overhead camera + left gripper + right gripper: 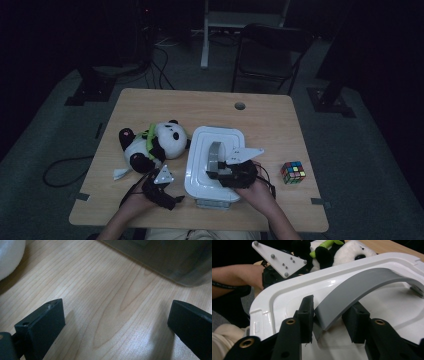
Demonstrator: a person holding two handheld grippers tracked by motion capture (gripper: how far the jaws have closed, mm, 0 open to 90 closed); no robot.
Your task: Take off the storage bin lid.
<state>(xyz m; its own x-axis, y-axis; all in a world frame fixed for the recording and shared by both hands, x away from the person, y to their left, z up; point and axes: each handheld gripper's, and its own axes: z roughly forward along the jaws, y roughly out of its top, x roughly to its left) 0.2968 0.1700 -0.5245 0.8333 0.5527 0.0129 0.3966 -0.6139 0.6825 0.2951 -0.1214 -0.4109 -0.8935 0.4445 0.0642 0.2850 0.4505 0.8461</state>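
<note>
A white lidded box (197,165) stands at the middle of the wooden table (260,125), with an arched grey handle (215,152) on its lid. My right gripper (218,167) reaches over the lid's near end. In the right gripper view its jaws (333,302) are shut on the near end of the grey handle (362,285), both pads against it. My left gripper (167,192) rests on the table just left of the box. Its jaws (116,312) stand wide open over bare wood. A plush panda (160,142) lies left of the box.
A Rubik's cube (293,172) sits on the table right of the box. The tabletop has a cable hole (240,106) near its far edge. A dark chair (270,50) stands beyond the table, and cables run across the floor at the left.
</note>
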